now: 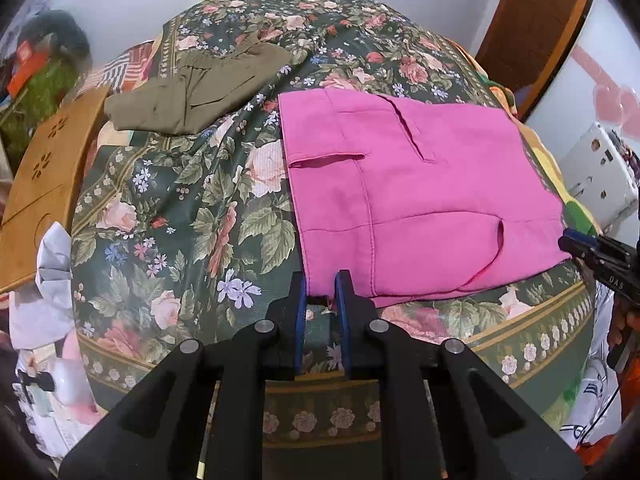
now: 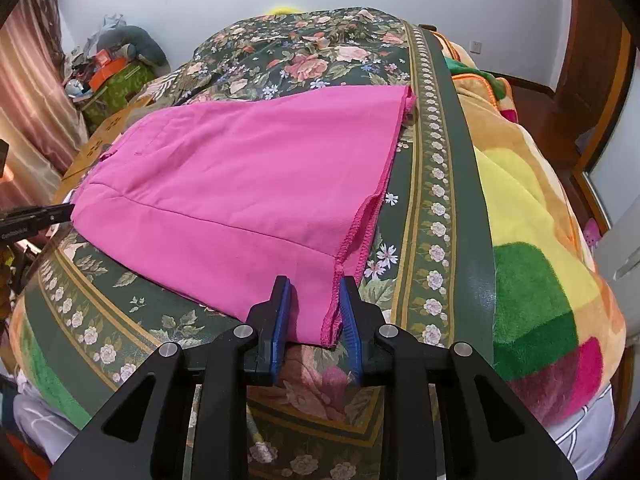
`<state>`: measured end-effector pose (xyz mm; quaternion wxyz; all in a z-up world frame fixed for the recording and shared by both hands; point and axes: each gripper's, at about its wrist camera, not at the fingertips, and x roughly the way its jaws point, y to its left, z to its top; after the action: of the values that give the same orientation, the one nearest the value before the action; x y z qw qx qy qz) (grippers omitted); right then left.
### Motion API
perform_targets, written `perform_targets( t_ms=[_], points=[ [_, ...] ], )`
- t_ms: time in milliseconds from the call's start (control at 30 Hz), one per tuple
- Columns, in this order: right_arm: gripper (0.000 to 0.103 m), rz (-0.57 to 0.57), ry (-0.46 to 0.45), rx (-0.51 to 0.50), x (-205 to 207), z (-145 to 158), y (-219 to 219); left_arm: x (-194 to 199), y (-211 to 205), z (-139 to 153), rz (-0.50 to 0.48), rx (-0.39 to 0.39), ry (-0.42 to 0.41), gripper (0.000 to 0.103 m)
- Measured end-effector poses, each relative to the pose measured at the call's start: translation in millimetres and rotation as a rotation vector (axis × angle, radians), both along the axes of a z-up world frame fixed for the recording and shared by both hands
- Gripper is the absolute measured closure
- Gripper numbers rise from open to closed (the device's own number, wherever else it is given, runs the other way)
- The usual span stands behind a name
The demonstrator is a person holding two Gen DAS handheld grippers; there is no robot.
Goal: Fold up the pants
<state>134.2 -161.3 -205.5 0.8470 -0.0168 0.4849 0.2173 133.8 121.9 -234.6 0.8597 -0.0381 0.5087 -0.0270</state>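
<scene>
Pink pants (image 1: 416, 192) lie folded flat on the floral bedspread (image 1: 180, 216); they also show in the right wrist view (image 2: 248, 184). My left gripper (image 1: 321, 280) is open, its jaws standing either side of the near left corner of the pants at the waist end. My right gripper (image 2: 314, 288) is open, its jaws standing either side of the near hem corner at the leg end. The right gripper also shows at the right edge of the left wrist view (image 1: 576, 242). The left one shows at the left edge of the right wrist view (image 2: 70, 210).
Folded olive-green pants (image 1: 200, 88) lie at the far left of the bed. A wooden board (image 1: 44, 184) leans at the bed's left side. A colourful fleece blanket (image 2: 532, 220) covers the right side. Clutter (image 2: 112, 64) stands by the curtain; a wooden door (image 1: 532, 28) is beyond.
</scene>
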Motion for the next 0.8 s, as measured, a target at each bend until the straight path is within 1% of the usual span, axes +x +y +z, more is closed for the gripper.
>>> perform_targets(
  t_ms=[67,100,133,167,200,233,333,367,400,467,567,633,733,800],
  points=[
    [0.081,0.003,0.006,0.002,1,1,0,-1,0,1,-0.001,0.008,-0.003,0.086],
    [0.080,0.003,0.010,0.001,1,2,0,-1,-1,2,0.000,0.025,-0.005,0.085],
    [0.079,0.001,0.015,-0.005,2,3,0,-3,-2,4,0.005,0.045,-0.008,0.079],
    [0.075,0.000,0.019,-0.012,2,4,1,-4,-2,6,0.015,0.072,-0.015,0.072],
    [0.071,-0.001,0.024,-0.028,3,5,1,-6,-2,8,0.022,0.083,-0.022,0.069],
    [0.070,-0.004,0.026,-0.039,4,7,0,-7,0,10,0.028,0.087,-0.028,0.065],
    [0.070,-0.011,0.019,-0.042,8,14,-4,-3,7,21,0.048,0.068,-0.047,0.062],
    [0.070,-0.013,0.013,-0.038,10,18,-6,-1,8,24,0.052,0.067,-0.054,0.059],
    [0.070,-0.017,0.002,-0.031,15,23,-9,4,10,30,0.057,0.070,-0.069,0.057],
    [0.069,-0.026,-0.022,-0.024,22,31,-12,15,11,40,0.068,0.086,-0.099,0.048],
    [0.060,-0.047,-0.070,0.000,41,44,-18,40,13,53,0.077,0.095,-0.133,0.046],
    [0.060,-0.057,-0.088,0.008,52,48,-19,58,14,56,0.080,0.087,-0.144,0.045],
    [0.060,-0.067,-0.096,0.015,76,48,-19,92,17,51,0.084,0.085,-0.127,0.044],
    [0.060,-0.078,-0.087,0.015,96,42,-18,110,20,43,0.086,0.056,-0.102,0.042]
  ],
)
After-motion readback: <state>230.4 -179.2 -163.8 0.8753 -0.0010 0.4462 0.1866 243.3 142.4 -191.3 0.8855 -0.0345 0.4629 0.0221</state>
